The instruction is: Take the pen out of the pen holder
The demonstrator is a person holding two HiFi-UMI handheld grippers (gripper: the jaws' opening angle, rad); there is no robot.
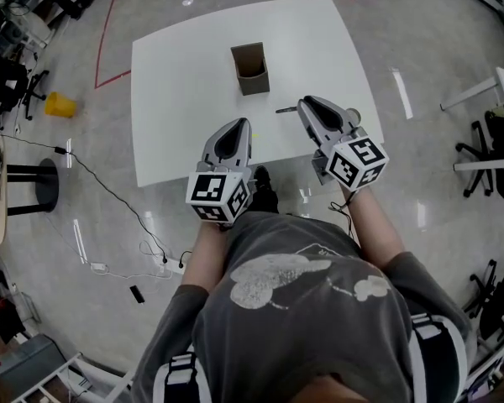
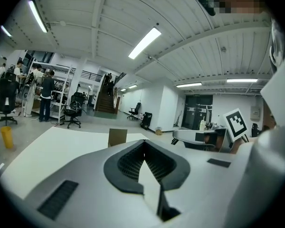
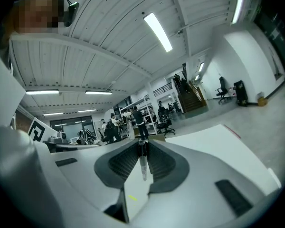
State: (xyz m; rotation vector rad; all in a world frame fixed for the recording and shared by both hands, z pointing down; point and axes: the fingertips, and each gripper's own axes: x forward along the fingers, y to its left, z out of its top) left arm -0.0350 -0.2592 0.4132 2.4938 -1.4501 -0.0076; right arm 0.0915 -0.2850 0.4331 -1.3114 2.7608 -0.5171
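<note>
- The right gripper's [image 3: 142, 145] jaws are pressed onto the pen [image 3: 142, 163]. It shows as a slim shaft in the narrow slit between the two ribbed pads, gripped close to the tips.
- From the head view, a short dark length of the pen [image 1: 286, 109] sticks out to the left of the right gripper's [image 1: 303, 105] tips, lying roughly level.
- The pen is fully outside the pen holder [image 1: 250, 68] and apart from it, to the near right of it, over the white table [image 1: 176, 99]. Whether the pen touches the tabletop cannot be told.
- The left gripper's [image 2: 143, 144] jaws are pressed together with nothing between them; only a thin seam shows where the pads meet.
- The left gripper [image 1: 242, 124] sits over the near edge of the table, pointing toward the holder and well short of it.
- From the left gripper view, the brown pen holder [image 2: 117, 137] stands upright beyond the tips, a little to their left.
- The holder is an open-topped brown box near the middle of the table.
</note>
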